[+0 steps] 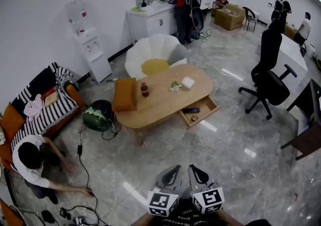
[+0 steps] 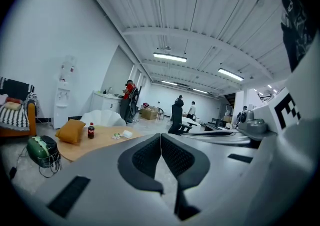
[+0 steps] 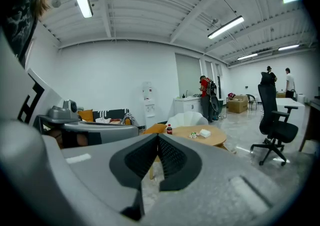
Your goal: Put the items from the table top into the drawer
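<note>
An oval wooden table (image 1: 160, 105) stands a few steps ahead. On it lie an orange cushion (image 1: 125, 94), a cola bottle (image 1: 144, 89), a small green-and-white item (image 1: 175, 86) and a white box (image 1: 188, 82). Its drawer (image 1: 204, 112) is pulled open on the near right side, with a dark flat item (image 1: 191, 110) inside. My left gripper (image 1: 173, 170) and right gripper (image 1: 195, 169) are side by side at the bottom of the head view, far from the table, both shut and empty. The left gripper (image 2: 160, 138) shows the table (image 2: 95, 141) at its left; the right gripper (image 3: 158, 139) points at the table (image 3: 215, 139).
A green bag (image 1: 99, 116) with cables lies on the floor left of the table. A white petal-shaped chair (image 1: 153, 52) stands behind it, a black office chair (image 1: 268, 77) to the right. A person (image 1: 30, 160) crouches at the left by a sofa (image 1: 42, 102).
</note>
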{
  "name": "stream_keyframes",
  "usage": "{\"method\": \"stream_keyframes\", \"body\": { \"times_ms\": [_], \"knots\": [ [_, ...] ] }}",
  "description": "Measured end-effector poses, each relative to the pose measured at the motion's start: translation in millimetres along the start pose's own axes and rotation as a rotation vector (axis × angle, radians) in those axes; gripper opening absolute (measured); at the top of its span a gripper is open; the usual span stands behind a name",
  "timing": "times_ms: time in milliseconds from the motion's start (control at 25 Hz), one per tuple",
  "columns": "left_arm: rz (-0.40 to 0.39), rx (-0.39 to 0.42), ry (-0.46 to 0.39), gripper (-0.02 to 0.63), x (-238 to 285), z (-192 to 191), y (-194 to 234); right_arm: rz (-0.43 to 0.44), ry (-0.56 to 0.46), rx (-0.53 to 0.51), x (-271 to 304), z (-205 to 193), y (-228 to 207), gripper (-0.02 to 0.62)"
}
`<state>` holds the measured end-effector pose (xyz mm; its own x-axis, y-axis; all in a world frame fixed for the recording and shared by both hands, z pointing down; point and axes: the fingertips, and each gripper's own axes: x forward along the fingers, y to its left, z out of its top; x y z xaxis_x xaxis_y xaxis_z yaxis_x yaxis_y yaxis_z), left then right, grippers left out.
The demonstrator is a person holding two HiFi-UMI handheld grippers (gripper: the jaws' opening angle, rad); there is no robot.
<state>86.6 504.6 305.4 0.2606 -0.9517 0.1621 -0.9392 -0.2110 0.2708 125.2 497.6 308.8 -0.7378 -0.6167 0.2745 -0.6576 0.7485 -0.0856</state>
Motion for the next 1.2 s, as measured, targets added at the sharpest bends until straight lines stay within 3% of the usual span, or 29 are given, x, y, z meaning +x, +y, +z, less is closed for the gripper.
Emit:
{"method": "stream_keyframes", "body": {
  "times_ms": [520, 1200],
  "knots": [
    [-0.009, 0.023, -0.037, 0.011, -8, 9, 15, 0.018, -0.03, -0.039, 16, 11, 14, 0.003],
    [0.085, 0.018, -0.022, 0.011, 28, 13, 46, 0.093, -0.015, -0.045, 62, 15, -14, 0.003]
  ]
}}
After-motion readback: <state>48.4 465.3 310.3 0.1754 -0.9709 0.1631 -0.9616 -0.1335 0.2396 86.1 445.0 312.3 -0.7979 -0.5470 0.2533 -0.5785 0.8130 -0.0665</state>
